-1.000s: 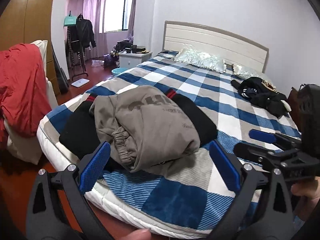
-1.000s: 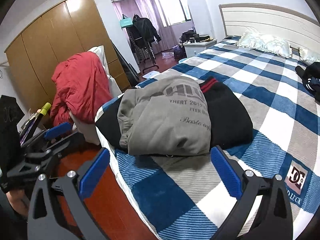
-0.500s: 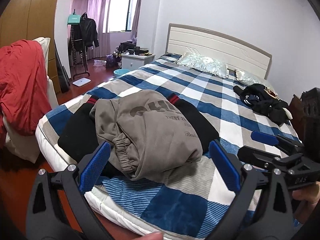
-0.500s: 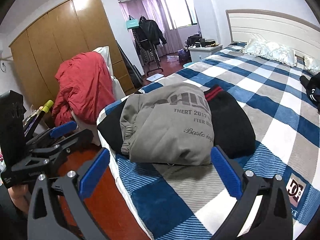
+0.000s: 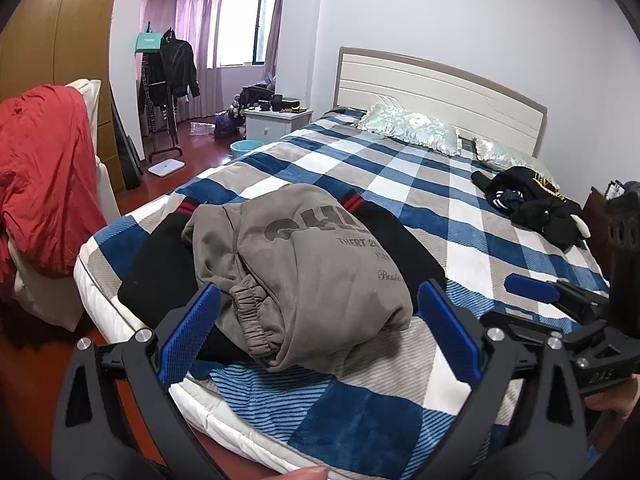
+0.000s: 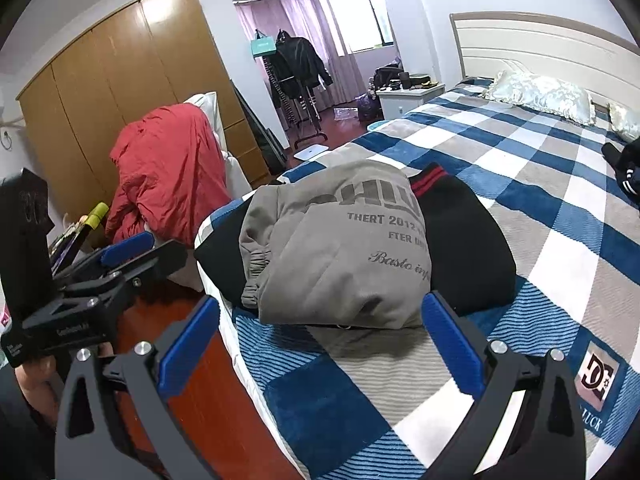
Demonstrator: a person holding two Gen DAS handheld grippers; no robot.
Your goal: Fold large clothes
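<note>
A folded grey sweatshirt [image 5: 308, 264] with dark lettering lies on a folded black garment [image 5: 160, 276] with red stripes, near the foot corner of the bed; both also show in the right wrist view, the sweatshirt [image 6: 344, 248] on top of the black garment [image 6: 468, 248]. My left gripper [image 5: 320, 336] is open and empty, held back above the bed's edge just short of the pile. My right gripper [image 6: 320, 344] is open and empty, also short of the pile. Each gripper appears in the other's view, the right one [image 5: 560, 300] and the left one [image 6: 120, 256].
The bed has a blue, white and grey checked blanket [image 5: 400, 184]. A crumpled black garment [image 5: 532, 204] lies near the pillows [image 5: 412, 128]. A red garment [image 6: 168, 176] drapes over a chair by the wooden wardrobe [image 6: 120, 92]. A coat rack [image 6: 296, 76] and a nightstand [image 5: 276, 120] stand beyond.
Both grippers have drawn back and risen slightly from the pile, so it looks smaller and lower in each view. The clothes have not moved and both grippers stay open.
</note>
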